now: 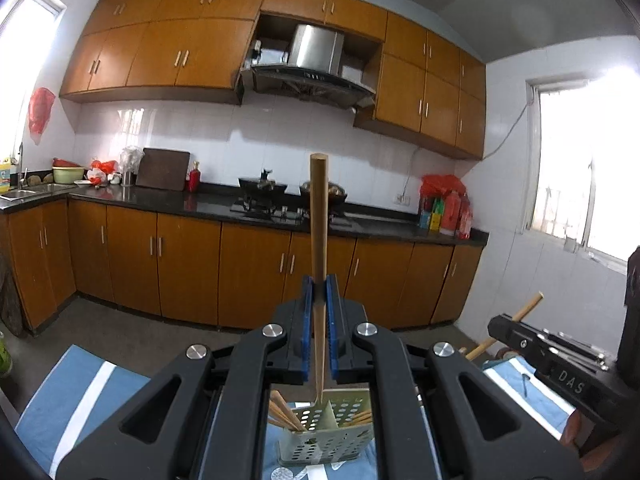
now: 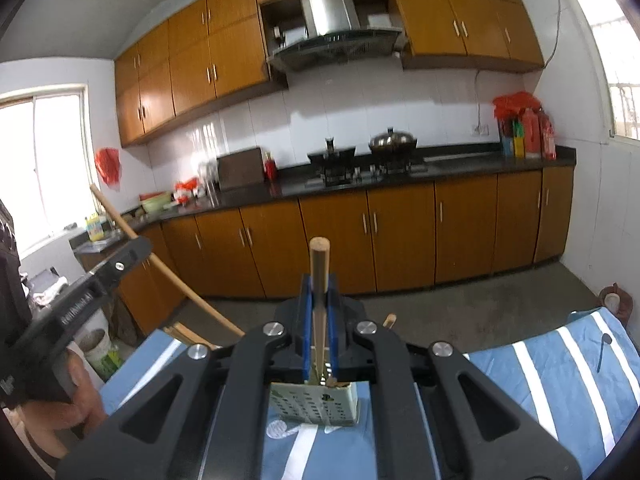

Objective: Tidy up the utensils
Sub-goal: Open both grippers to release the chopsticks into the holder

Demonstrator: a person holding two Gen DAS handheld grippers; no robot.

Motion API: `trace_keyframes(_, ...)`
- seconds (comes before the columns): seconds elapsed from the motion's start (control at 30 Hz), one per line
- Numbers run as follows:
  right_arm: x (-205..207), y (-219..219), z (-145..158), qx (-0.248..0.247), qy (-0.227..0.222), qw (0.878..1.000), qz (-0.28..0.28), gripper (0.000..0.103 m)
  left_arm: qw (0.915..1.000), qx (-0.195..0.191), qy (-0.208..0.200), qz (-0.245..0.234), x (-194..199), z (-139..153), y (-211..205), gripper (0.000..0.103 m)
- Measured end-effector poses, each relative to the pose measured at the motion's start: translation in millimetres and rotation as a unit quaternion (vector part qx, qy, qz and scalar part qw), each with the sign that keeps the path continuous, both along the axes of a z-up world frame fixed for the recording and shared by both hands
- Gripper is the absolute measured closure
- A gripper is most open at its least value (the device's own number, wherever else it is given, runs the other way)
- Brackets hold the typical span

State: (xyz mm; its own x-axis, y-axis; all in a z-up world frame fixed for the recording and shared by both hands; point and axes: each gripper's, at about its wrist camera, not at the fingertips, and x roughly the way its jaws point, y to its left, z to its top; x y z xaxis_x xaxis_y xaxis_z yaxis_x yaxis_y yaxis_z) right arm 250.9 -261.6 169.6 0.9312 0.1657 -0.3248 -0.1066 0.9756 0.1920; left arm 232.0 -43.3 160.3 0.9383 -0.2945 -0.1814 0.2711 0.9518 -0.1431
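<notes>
My left gripper (image 1: 319,280) is shut on a wooden chopstick (image 1: 319,208) that stands upright, thin end down. That end hangs just over a perforated metal utensil holder (image 1: 332,432) with several chopsticks in its compartments. My right gripper (image 2: 319,280) is shut on a second upright chopstick (image 2: 319,264), above the same holder (image 2: 316,404). Each gripper shows in the other's view: the right gripper (image 1: 496,326) with its chopstick (image 1: 528,308), and the left gripper (image 2: 140,244) with its slanting chopstick (image 2: 176,280). A hand holds each gripper.
The holder stands on a blue cloth with white stripes (image 2: 540,380). A dark spoon (image 2: 602,352) lies on the cloth at the right. More wooden sticks (image 2: 188,332) lie at its far left edge. Beyond are bare floor, orange cabinets and a black counter (image 1: 224,208).
</notes>
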Motion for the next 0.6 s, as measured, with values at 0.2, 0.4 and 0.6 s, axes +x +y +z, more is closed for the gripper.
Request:
trace_keyframes(0.2,24,10,-18,-0.009,0.026,1.0,0.004,0.095,0.9997,0.01,0.02,-0.011,17,-28,-7,0.096)
trace_keyframes(0.4,12,4,-12,-0.003,0.003,1.0,-0.011,0.071,0.9993,0.004,0.034,-0.014,17,-29,4,0.094)
trace_keyframes(0.6,-44,-9,-2,-0.006,-0.041,0.999,-0.031,0.043,0.9999,0.008,0.01,0.0,-16,-9,25,0.061)
